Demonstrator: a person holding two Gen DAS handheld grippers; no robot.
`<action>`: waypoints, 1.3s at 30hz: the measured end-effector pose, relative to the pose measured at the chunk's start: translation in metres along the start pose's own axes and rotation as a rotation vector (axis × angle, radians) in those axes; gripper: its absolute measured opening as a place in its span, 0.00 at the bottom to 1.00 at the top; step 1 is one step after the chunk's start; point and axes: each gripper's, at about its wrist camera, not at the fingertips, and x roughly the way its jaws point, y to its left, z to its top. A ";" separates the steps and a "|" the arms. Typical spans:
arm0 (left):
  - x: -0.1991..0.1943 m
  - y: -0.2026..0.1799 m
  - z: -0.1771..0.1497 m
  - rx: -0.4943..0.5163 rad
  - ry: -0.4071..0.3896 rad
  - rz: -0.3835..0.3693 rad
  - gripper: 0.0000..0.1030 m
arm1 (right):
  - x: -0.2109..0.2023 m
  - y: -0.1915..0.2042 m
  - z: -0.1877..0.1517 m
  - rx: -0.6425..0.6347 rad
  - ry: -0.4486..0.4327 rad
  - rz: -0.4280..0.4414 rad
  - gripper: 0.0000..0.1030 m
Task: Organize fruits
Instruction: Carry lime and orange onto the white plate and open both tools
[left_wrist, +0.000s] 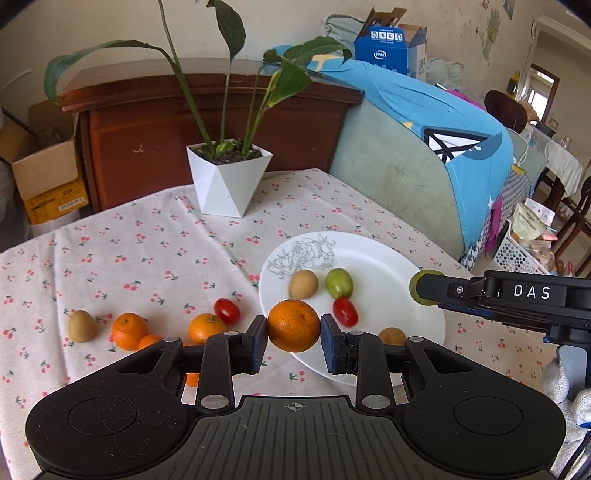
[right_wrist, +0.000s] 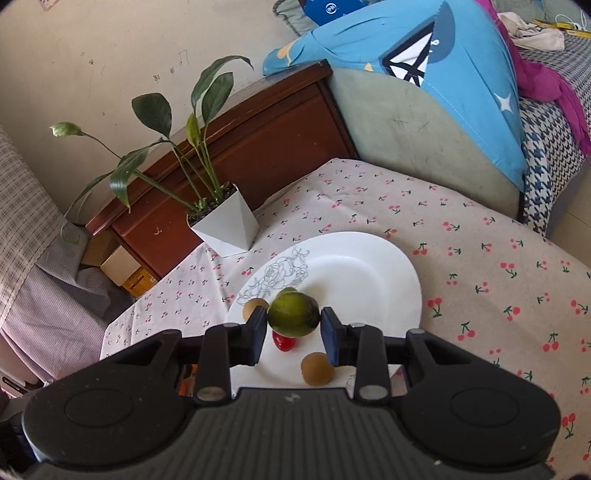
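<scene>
Orange tangerine (left_wrist: 293, 325) sits clamped in the left gripper (left_wrist: 293, 332); right gripper (right_wrist: 293, 325), marked "DAS", clamps a green lime (right_wrist: 293, 314) above the white plate (right_wrist: 369, 266).

Potted plant in a white angular pot (left_wrist: 229, 181) sits on the cherry-print cloth (left_wrist: 147, 243) at the desk's far edge, brown wooden cabinet (left_wrist: 207, 122) right behind it, open cardboard box (left_wrist: 44, 173) off to its left, blue blanket (left_wrist: 443, 122) draped over the sofa.
</scene>
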 end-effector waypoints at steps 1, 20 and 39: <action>0.004 -0.002 0.000 0.003 0.005 0.000 0.27 | 0.002 -0.003 0.000 0.011 0.007 -0.005 0.31; 0.049 -0.028 0.003 0.026 0.062 -0.046 0.29 | 0.021 -0.011 -0.001 0.057 0.003 -0.088 0.33; 0.003 0.019 0.023 -0.097 -0.054 0.038 0.53 | 0.022 0.016 -0.006 -0.053 -0.003 0.021 0.34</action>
